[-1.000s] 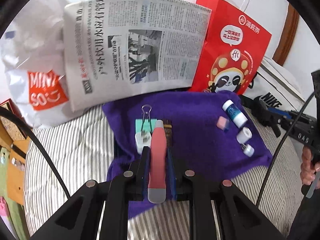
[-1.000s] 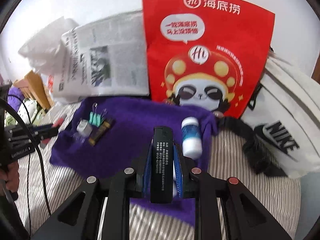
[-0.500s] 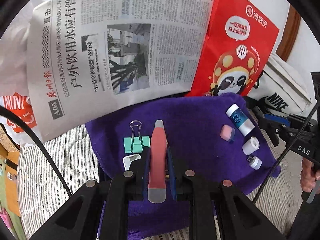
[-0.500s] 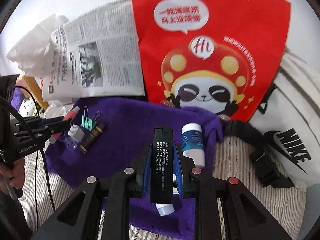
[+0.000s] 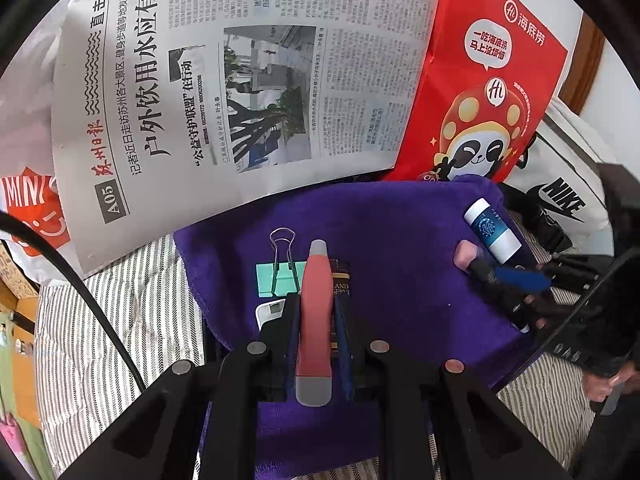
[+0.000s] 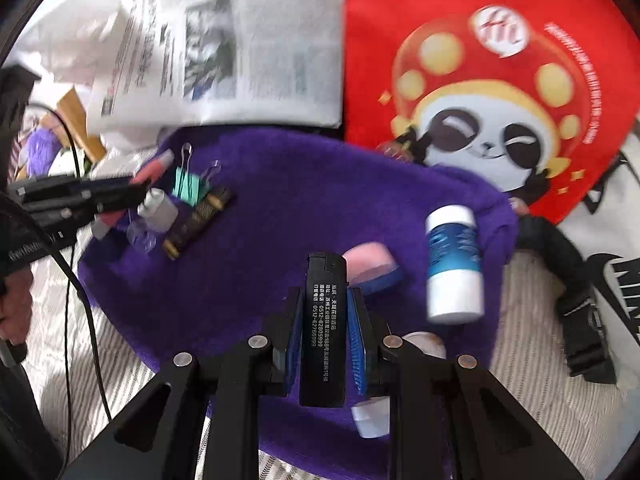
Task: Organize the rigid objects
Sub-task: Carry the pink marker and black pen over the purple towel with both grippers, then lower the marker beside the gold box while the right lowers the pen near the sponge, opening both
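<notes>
Ideally, each clamped gripper lowers gently onto the purple cloth (image 5: pixel 400 240): left gripper (image 5: pixel 316 312) pinching the red pen (image 5: pixel 316 308) beside the green clip (image 5: pixel 280 278), right gripper (image 6: pixel 324 320) gripping what is probably a black lighter (image 6: pixel 324 320).

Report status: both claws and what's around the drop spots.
Left claw shut on red pen. Right claw shut on black lighter. Green binder clip beside left; pink eraser, blue-white bottle near right.
</notes>
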### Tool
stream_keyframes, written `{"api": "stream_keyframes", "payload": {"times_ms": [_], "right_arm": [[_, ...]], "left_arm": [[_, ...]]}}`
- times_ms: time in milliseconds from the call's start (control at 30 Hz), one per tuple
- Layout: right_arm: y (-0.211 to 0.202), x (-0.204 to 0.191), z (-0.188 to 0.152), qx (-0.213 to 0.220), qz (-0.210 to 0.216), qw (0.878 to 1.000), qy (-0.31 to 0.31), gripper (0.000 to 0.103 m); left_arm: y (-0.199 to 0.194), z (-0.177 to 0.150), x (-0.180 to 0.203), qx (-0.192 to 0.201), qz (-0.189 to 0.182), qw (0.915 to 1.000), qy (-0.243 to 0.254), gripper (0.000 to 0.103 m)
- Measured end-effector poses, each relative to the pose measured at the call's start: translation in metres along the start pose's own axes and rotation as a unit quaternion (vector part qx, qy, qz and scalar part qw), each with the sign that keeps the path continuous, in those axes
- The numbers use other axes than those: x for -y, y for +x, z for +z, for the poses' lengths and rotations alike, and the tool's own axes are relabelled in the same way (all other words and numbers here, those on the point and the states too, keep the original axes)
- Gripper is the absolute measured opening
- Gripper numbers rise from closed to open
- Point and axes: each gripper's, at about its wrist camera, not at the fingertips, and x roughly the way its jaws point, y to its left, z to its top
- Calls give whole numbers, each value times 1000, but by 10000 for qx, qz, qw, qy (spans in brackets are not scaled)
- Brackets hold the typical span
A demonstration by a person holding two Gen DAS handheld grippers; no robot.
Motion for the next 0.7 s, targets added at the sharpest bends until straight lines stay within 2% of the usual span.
{"api": "stream_keyframes", "payload": {"times_ms": [367,700], "right_arm": [[21,-2,-8,-263,-165,9995,-45,22],[32,1,-9,-310,-105,9995,20,22]], "left_arm": [[-4,0,-3,33,-37,10000,-41,17],[-1,-1,-1,7,-103,9999,-9,17]]}}
